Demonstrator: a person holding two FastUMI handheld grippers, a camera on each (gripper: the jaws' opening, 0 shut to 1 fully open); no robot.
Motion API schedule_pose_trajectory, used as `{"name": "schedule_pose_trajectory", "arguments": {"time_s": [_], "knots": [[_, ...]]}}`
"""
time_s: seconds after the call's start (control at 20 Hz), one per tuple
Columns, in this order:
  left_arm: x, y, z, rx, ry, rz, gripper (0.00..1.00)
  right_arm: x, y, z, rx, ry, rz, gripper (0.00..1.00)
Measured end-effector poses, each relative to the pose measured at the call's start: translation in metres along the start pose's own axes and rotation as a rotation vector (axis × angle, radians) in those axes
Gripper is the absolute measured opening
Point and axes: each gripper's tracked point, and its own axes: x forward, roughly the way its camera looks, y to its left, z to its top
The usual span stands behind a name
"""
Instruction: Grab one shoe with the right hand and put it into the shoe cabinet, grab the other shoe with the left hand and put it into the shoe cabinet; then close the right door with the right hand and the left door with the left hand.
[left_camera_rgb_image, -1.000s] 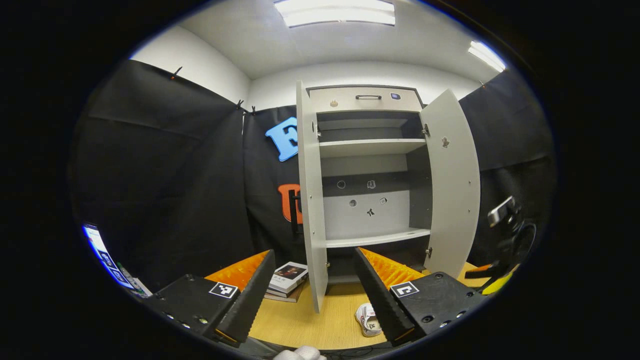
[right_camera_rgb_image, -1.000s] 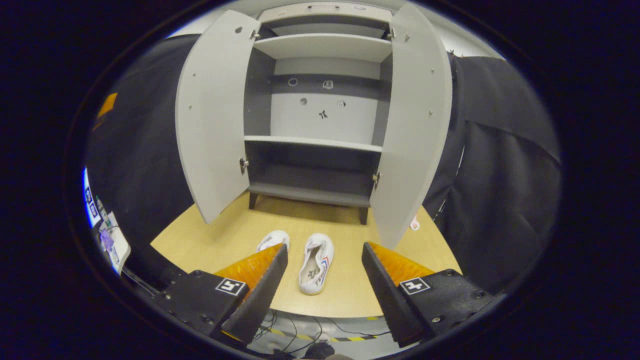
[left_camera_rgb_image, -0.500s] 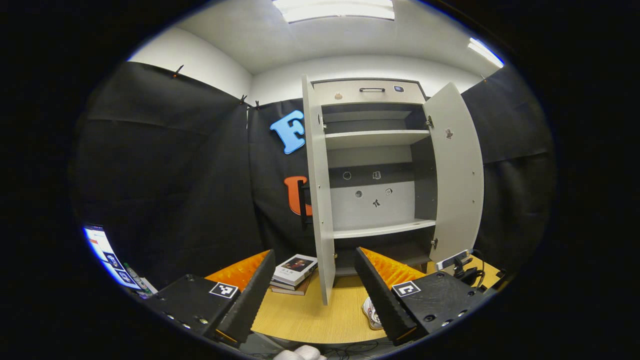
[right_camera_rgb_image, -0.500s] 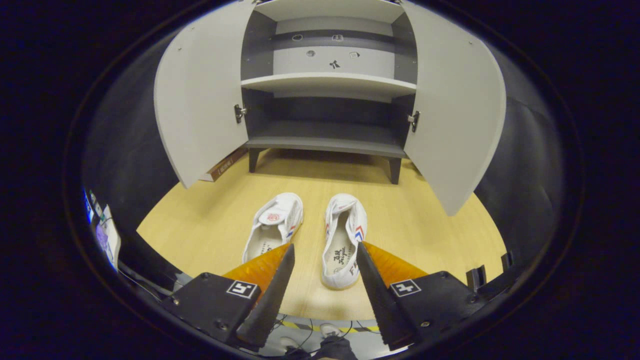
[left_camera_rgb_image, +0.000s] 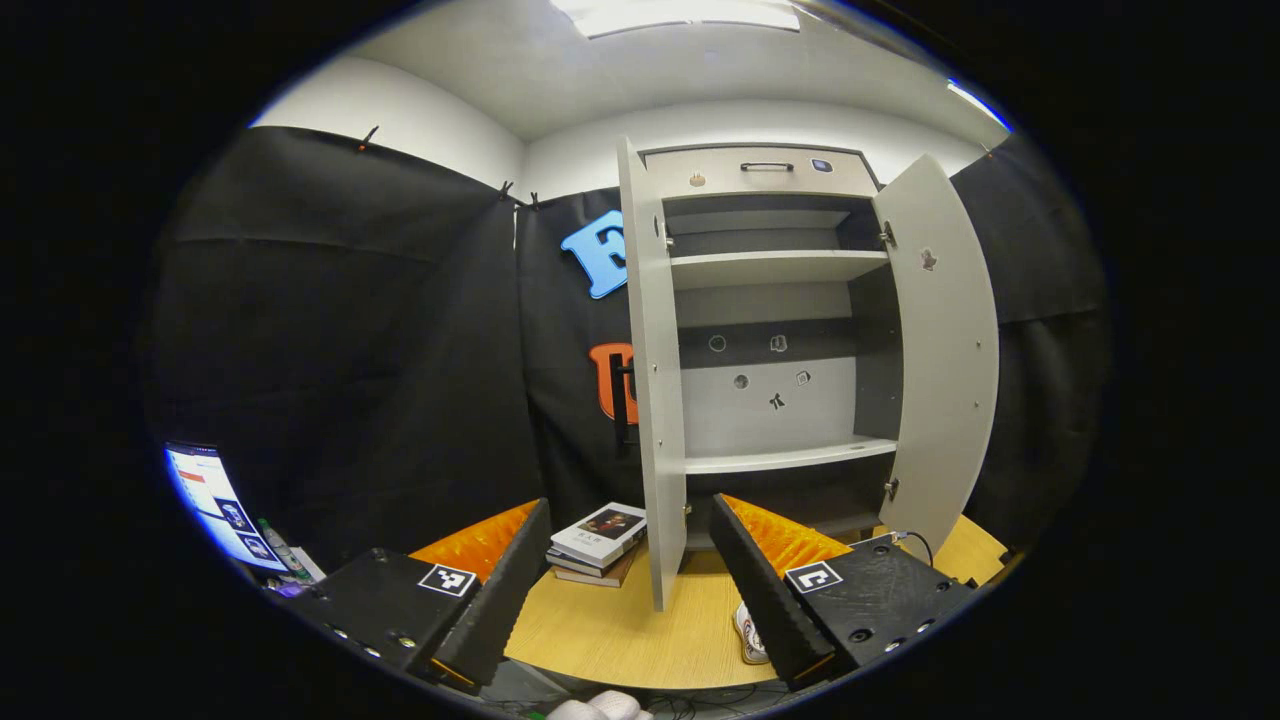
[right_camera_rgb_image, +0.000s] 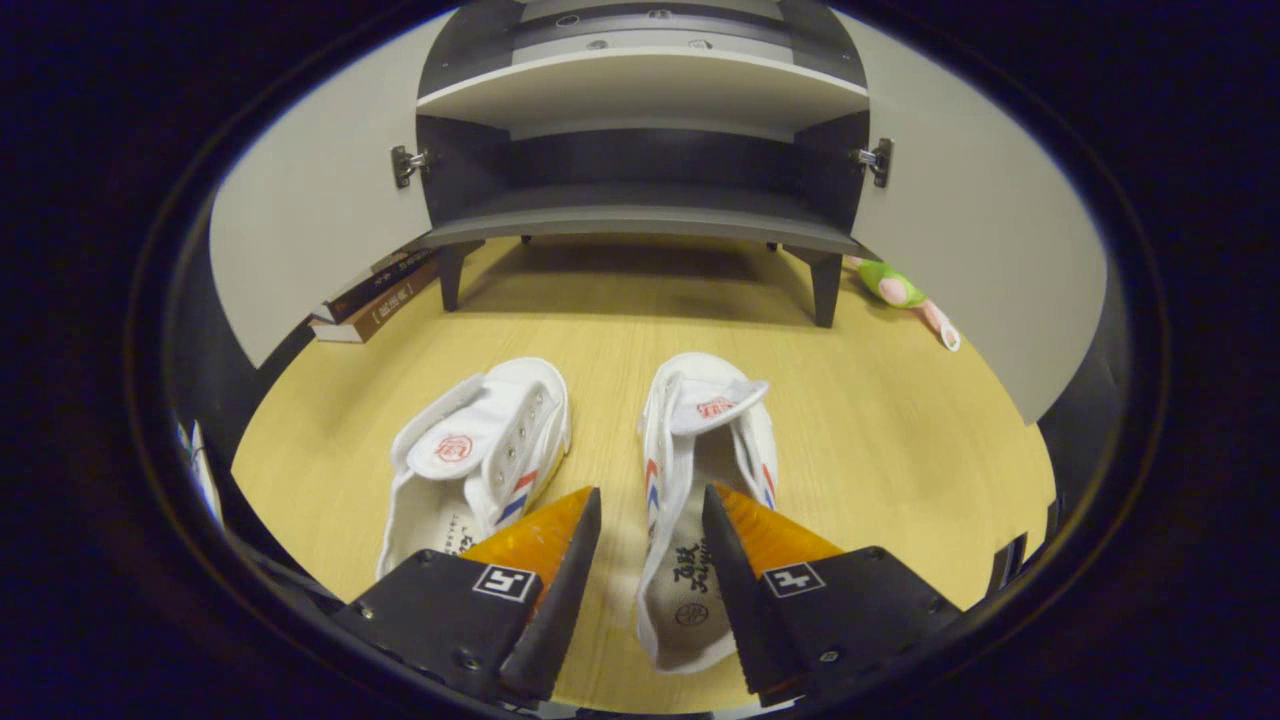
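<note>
On the wooden table (right_camera_rgb_image: 880, 430), two shoes (right_camera_rgb_image: 480, 450), open cabinet (right_camera_rgb_image: 640, 100)

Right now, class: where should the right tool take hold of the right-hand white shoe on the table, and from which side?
Probably the side wall of the right shoe, at its open collar near the heel. It lies sole-down, heel toward the right tool, whose open fingers already straddle that wall. Come down from above and behind, one finger inside, one outside.

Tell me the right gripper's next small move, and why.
Probably lower a little further, then close. The right gripper is open, its fingers straddling the near-side wall of the right shoe, which lies on the table, not yet pinched.
</note>
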Motion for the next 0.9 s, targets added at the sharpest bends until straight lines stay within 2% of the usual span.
{"name": "schedule_pose_trajectory", "arguments": {"time_s": [0.05,0.1,0.15,0.25,0.35,0.4,0.45,0.5,0.55,0.6,0.7,0.9], "knots": [[0.003,-0.002,0.0,-0.002,0.003,0.005,0.96,0.007,0.001,0.003,0.007,-0.007,0.005,0.67],[0.006,-0.004,-0.001,-0.004,0.007,0.007,0.96,0.012,0.001,0.006,0.011,-0.009,0.013,0.6],[0.01,-0.005,-0.002,-0.005,0.01,0.009,0.96,0.019,0.002,0.008,0.011,-0.005,0.019,0.65],[0.016,-0.008,-0.002,-0.002,0.015,0.016,0.96,0.03,0.0,0.013,0.019,-0.005,0.025,0.62],[0.022,-0.013,-0.001,-0.002,0.017,0.019,0.96,0.036,-0.007,0.019,0.039,-0.012,0.016,0.54],[0.024,-0.015,0.0,-0.004,0.019,0.019,0.96,0.037,-0.008,0.021,0.056,-0.007,0.028,0.41],[0.027,-0.018,-0.001,-0.009,0.021,0.018,0.96,0.037,-0.005,0.018,0.07,0.005,0.056,0.35],[0.029,-0.021,-0.001,-0.012,0.021,0.015,0.96,0.038,-0.003,0.019,0.064,0.009,0.068,0.22],[0.031,-0.023,-0.001,-0.012,0.02,0.014,0.96,0.036,-0.002,0.018,0.045,0.017,0.084,0.2],[0.033,-0.024,0.0,-0.012,0.018,0.014,0.96,0.036,-0.002,0.017,0.027,0.027,0.091,0.12],[0.036,-0.027,0.003,-0.018,0.008,0.009,0.96,0.033,-0.004,0.018,0.029,0.05,0.101,0.07],[0.039,-0.031,0.005,-0.027,-0.006,-0.003,0.96,0.006,-0.007,0.038,0.049,0.029,0.123,0.07]]}}
